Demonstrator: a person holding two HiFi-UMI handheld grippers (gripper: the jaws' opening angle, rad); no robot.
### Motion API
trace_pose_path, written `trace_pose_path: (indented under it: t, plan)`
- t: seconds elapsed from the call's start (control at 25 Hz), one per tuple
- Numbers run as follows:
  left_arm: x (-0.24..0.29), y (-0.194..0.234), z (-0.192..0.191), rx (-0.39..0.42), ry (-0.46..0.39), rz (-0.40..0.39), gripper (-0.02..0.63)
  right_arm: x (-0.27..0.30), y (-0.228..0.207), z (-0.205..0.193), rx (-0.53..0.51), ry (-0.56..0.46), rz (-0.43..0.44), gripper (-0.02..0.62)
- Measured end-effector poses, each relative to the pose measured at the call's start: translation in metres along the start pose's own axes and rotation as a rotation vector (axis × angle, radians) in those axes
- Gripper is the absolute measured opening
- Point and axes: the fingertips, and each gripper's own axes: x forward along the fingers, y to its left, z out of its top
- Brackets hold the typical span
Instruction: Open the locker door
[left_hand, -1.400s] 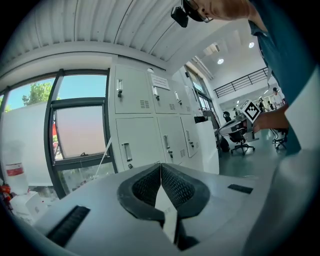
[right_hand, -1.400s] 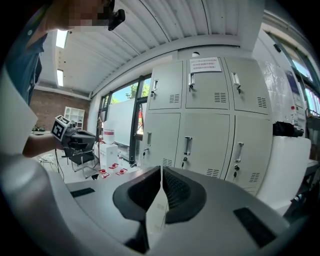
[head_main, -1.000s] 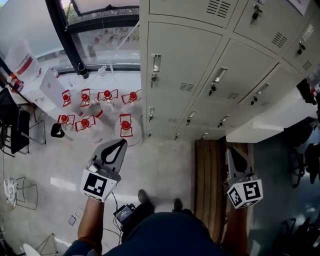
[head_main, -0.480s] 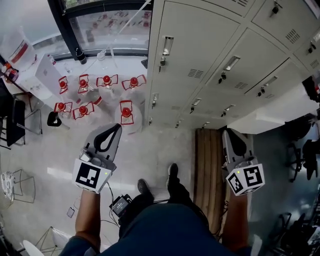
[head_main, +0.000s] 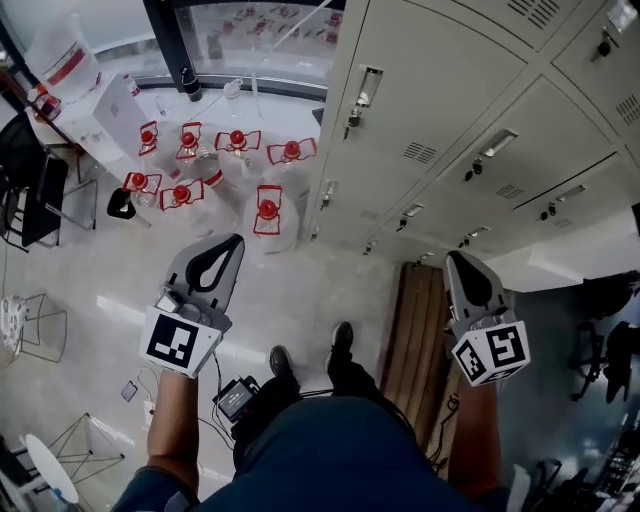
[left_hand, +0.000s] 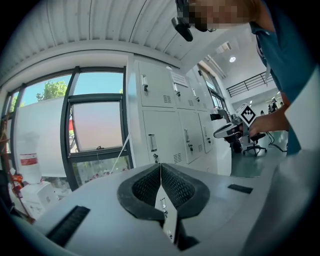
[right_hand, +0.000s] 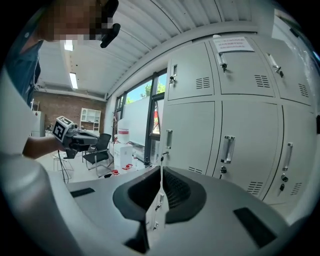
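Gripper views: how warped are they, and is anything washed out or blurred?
Left gripper view: fisheye bows the window frame and lockers, with dark corners. Right gripper view: same bowing, lockers sharp. Head view: even daylight, no blur.

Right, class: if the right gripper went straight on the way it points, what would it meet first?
Probably the end locker door, just under its handle: the shut right gripper lines up there with nothing in between. It aims near that door's outer edge, so it could slip past.
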Motion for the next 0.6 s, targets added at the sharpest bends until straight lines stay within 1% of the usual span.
trace_pose_path:
  t: [0.12, 0.32, 0.48, 0.6]
  plan:
    - [0.003, 0.001, -0.004, -0.011, -0.002, 0.023, 0.018, 0.012, -0.002, -0.001, -0.007, 0.001, 0.024, 0.038]
    - [0.011, 0.008, -0.025, -0.006, 0.052, 0.036, 0.018, 0.035, -0.003, -0.01, -0.008, 0.012, 0.053, 0.038]
    - [0.018, 0.014, -0.037, -0.001, 0.039, 0.048, 0.018, 0.054, -0.002, -0.031, -0.001, 0.035, 0.073, 0.038]
    - [0.02, 0.017, -0.052, -0.007, 0.052, 0.063, 0.018, 0.07, 0.002, -0.052, 0.013, 0.066, 0.1, 0.038]
